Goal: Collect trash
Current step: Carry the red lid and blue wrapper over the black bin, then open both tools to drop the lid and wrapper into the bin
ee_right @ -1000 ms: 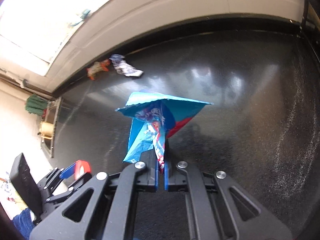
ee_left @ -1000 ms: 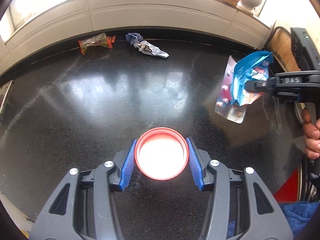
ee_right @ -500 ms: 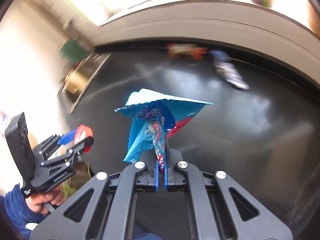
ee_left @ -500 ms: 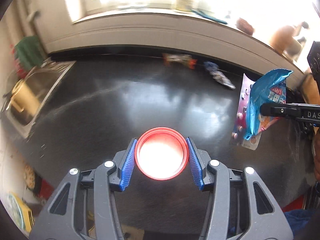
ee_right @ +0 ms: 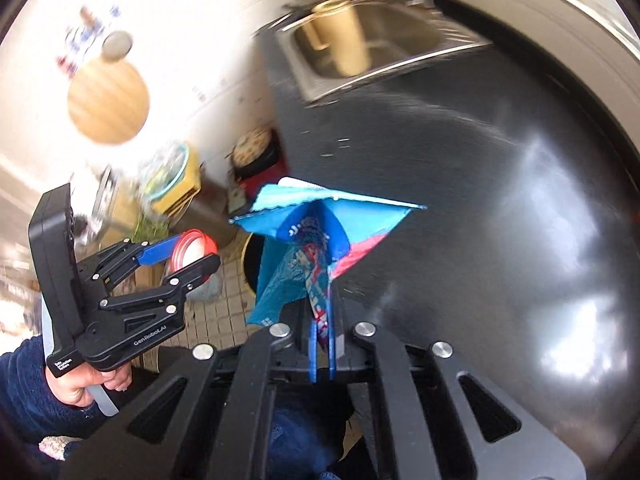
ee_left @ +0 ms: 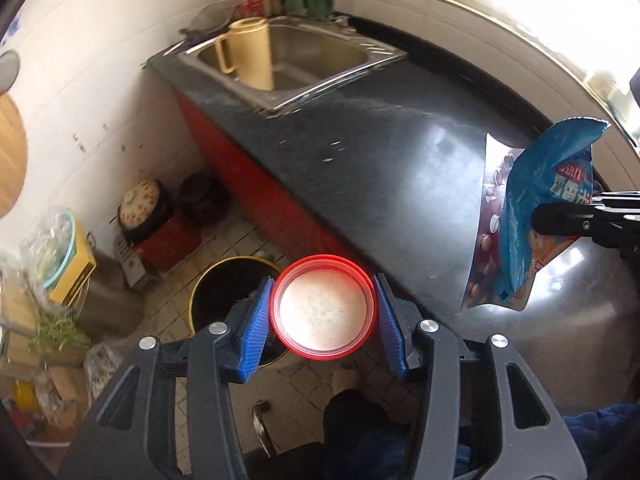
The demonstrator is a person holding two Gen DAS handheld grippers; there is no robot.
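Note:
A red lid (ee_left: 323,307) with a white inside sits between the blue pads of my left gripper (ee_left: 323,314), which is shut on it. It hangs past the counter's edge, above the floor, just right of a black bin with a yellow rim (ee_left: 222,292). My right gripper (ee_right: 322,344) is shut on a crumpled blue snack wrapper (ee_right: 308,248). In the left wrist view the wrapper (ee_left: 544,216) hangs over the black counter, with a silver blister pack (ee_left: 491,208) behind it that seems to be held along with it. The bin (ee_right: 250,268) shows partly behind the wrapper.
The black counter (ee_left: 400,168) ends at a steel sink (ee_left: 320,60) with a yellow jug (ee_left: 252,52) in it. On the tiled floor stand pots, a red box (ee_left: 164,240), bags and greens (ee_left: 56,332). A hand in a blue sleeve (ee_right: 80,388) holds the left gripper (ee_right: 192,258).
Both grippers have swung left along the counter to its end, so the sink, the floor and the bin have come into view. The lid and the wrapper stay gripped as before.

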